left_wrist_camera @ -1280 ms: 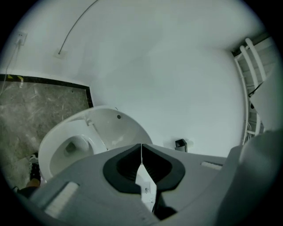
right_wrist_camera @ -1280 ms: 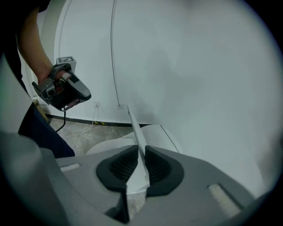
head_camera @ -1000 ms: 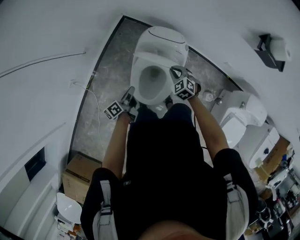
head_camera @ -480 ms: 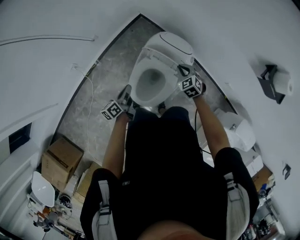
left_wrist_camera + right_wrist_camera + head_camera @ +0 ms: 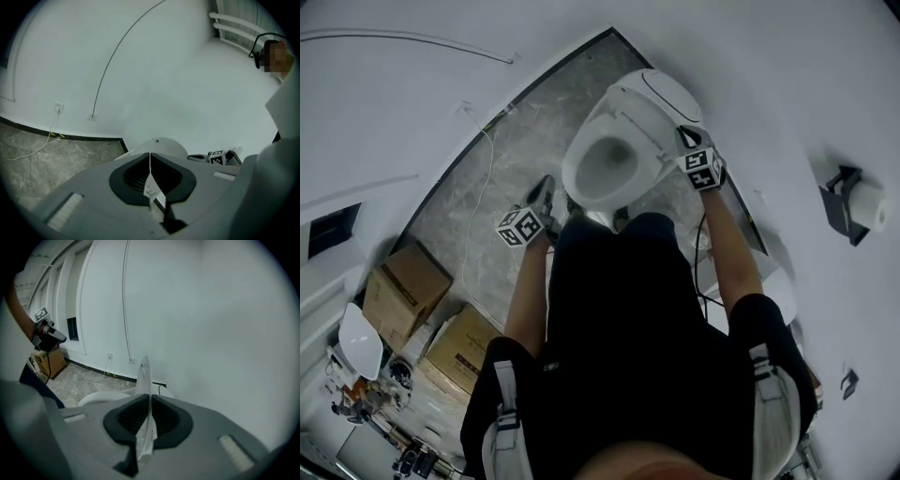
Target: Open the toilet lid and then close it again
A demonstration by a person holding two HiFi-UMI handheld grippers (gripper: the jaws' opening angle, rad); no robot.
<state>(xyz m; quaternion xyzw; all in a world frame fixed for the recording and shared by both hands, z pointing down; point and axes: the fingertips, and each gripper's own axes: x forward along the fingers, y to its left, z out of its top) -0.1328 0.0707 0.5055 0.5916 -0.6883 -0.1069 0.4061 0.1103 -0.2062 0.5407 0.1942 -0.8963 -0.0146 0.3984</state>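
**Right tool.** Your right gripper (image 5: 149,409) is clamped on the white oval plastic toilet lid (image 5: 668,92). Its jaws have just been closing. The thin lid stands edge-on between the dark pads, which press on it from both sides with only the lid's thickness separating them. In the head view this gripper sits at the lid's right-hand edge, close to where the lid meets the seat.

**Task item.** The lid is raised and stands up behind the white ceramic toilet bowl (image 5: 607,161). The bowl's opening is uncovered, with the seat ring down around it. In the right gripper view the lid's rim rises above the jaw tips against the plain white wall (image 5: 211,324).

**Left tool.** Your left gripper (image 5: 150,165) has its jaws fully together, with nothing between them. It is held near the bowl's front left, above the grey marbled floor (image 5: 478,216), and touches nothing that either view shows. Its own view points across the toilet towards your right gripper.
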